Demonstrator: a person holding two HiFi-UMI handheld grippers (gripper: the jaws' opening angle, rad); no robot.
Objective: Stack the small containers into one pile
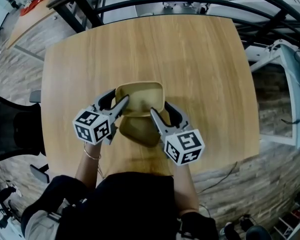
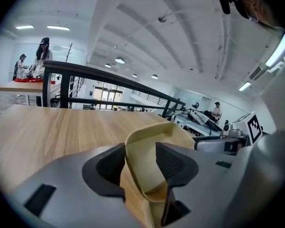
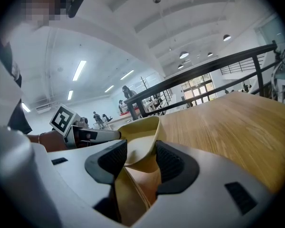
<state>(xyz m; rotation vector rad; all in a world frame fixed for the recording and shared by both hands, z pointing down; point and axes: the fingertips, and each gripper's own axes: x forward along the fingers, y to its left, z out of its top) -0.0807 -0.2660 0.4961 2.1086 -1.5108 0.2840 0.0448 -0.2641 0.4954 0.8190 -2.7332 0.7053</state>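
Wooden counter [image 1: 140, 49]: spans most of head view and carries the work area near its front edge.

Cream container [image 1: 139, 96], open side up, approx. mid-width of counter, near its front edge; overlaps the far edge of the container below in head view. Contact betw. the two cannot be told. Same container in left gripper view [image 2: 154, 137] and right gripper view [image 3: 140, 137], with one side wall standing betw. the pads in each.

Tan container [image 1: 140, 129]: darker, sits just nearer the person, partly under the cream container and betw. both tools; seen low in right gripper view [image 3: 133, 194].

Left tool [image 1: 121, 101] [image 2: 140, 163]: pinches the cream container's left wall, one pad inside, one outside.

Right tool [image 1: 157, 114] [image 3: 141, 158]: pinches the opp. right wall likewise, pads w/ the wall betw. them.
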